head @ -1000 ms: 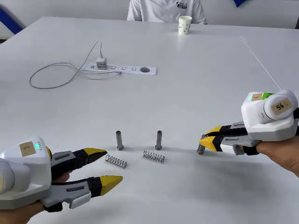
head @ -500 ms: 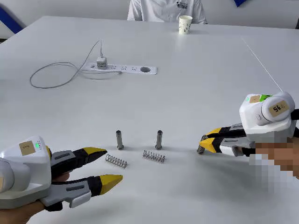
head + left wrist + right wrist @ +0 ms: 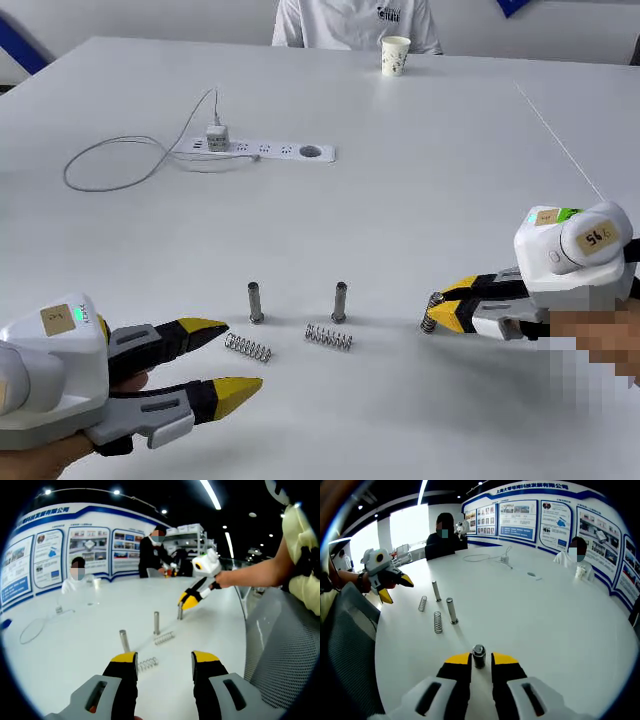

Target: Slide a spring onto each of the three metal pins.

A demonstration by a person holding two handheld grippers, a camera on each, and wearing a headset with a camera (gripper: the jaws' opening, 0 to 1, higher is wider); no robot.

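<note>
- The middle pin [image 3: 340,300] was taken as the landmark. It was seen standing upright and bare on the table [image 3: 420,180].
- To its right, the right pin [image 3: 479,655] was seen with a fitted spring [image 3: 430,320] round it. The right gripper [image 3: 443,303] was held at that pin with only a narrow gap, and whether the jaws were pinching it could not be told.
- Just in front of the middle pin, the first loose spring [image 3: 329,336] was found lying on its side. The second loose spring [image 3: 248,346] lay further to the left, in front of the bare left pin [image 3: 256,301].
- Well to the left of the middle pin, the left gripper [image 3: 232,358] was held wide and empty, aimed towards the second loose spring.
- The springs were judged light, compliant along their length and apt to roll or flick away (thin wire coils on a smooth top). A gentle hold across the coils near mid-length was thought best, with one end left free for the pin.
- The pins were judged stiff but perhaps easily toppled, so a straight downward feed was advised.
</note>
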